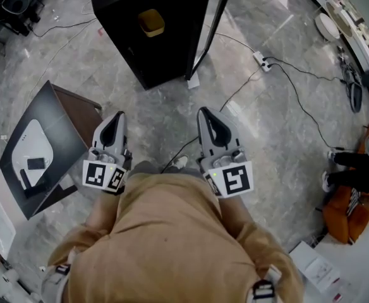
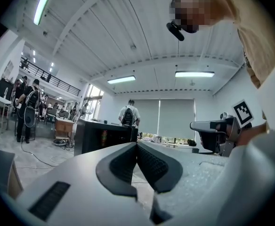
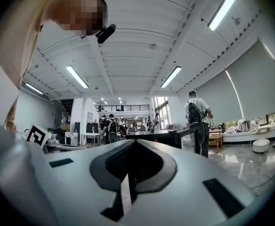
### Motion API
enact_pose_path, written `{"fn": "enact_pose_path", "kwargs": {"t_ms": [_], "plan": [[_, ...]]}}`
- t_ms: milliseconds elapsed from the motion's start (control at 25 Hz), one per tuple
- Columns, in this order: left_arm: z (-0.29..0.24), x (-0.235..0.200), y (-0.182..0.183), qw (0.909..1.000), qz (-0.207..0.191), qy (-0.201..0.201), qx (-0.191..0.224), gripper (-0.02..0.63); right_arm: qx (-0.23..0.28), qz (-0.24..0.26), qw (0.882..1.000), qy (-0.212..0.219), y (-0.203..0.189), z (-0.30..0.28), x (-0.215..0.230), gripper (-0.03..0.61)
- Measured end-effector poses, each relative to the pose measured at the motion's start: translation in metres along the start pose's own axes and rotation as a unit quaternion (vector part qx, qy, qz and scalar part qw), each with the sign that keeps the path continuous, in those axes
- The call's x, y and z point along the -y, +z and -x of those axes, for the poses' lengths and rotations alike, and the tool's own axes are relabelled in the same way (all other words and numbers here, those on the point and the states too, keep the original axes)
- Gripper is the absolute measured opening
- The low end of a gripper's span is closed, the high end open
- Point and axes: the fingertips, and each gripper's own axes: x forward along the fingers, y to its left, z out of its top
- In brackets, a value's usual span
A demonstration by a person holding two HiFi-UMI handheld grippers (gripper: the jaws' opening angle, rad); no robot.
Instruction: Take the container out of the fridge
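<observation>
So the person is standing well back from the black fridge (image 1: 131, 43), which is sitting on the marble floor (image 1: 266, 106) with its door (image 1: 211, 17) hanging open on the right side. Both tools are being held level, side by side and aiming at the fridge. I'm guessing that's because nothing is within reach yet, so they're just being carried ready.

The left gripper (image 1: 117, 120) is showing its jaws pressed together with nothing between them. The right gripper (image 1: 208, 113) is doing the same: pads touching, empty.

The yellow container (image 1: 151, 23) is sitting in the upper part of the fridge's dark interior, well apart from both grippers. It's looking squat and upright to me, so I'm reading its long axis as vertical. It's tiny from here though, so I'm not swearing to that. I'm figuring the jaws will need opening before either one goes for it.
</observation>
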Motion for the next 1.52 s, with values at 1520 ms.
{"fn": "enact_pose_path", "kwargs": {"t_ms": [1520], "plan": [[-0.201, -0.146, -0.012, 0.9964, -0.046, -0.061, -0.038, 0.002, -0.031, 0.023, 0.998, -0.040, -0.010, -0.198, 0.074, 0.000]]}}
